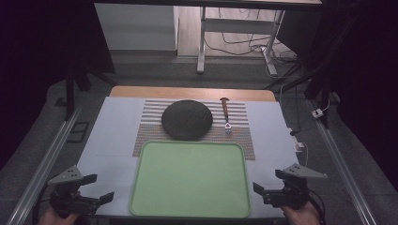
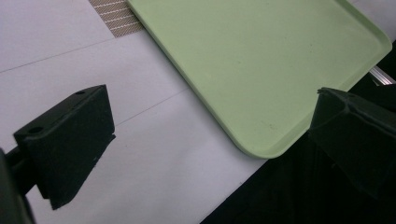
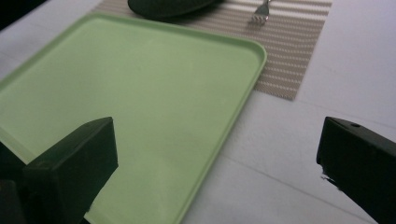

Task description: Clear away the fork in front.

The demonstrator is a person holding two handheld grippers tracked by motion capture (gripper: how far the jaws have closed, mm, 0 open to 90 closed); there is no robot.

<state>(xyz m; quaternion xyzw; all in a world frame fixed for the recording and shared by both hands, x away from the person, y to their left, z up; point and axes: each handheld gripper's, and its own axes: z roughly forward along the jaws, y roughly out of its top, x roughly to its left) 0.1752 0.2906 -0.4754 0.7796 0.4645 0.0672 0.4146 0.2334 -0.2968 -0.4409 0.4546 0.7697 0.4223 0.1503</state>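
A light green tray lies empty at the near middle of the white table, its near left corner in the left gripper view and its far right rim in the right gripper view. Behind it a dark round plate rests on a striped placemat. A fork with a brown handle lies right of the plate, tines toward me. My left gripper hovers open at the tray's near left corner. My right gripper is open at the tray's near right, empty.
The table has a wooden far edge. Metal rails run along both sides of the table. Behind it stands a desk frame with cables on the floor. Bare white table surface lies left and right of the placemat.
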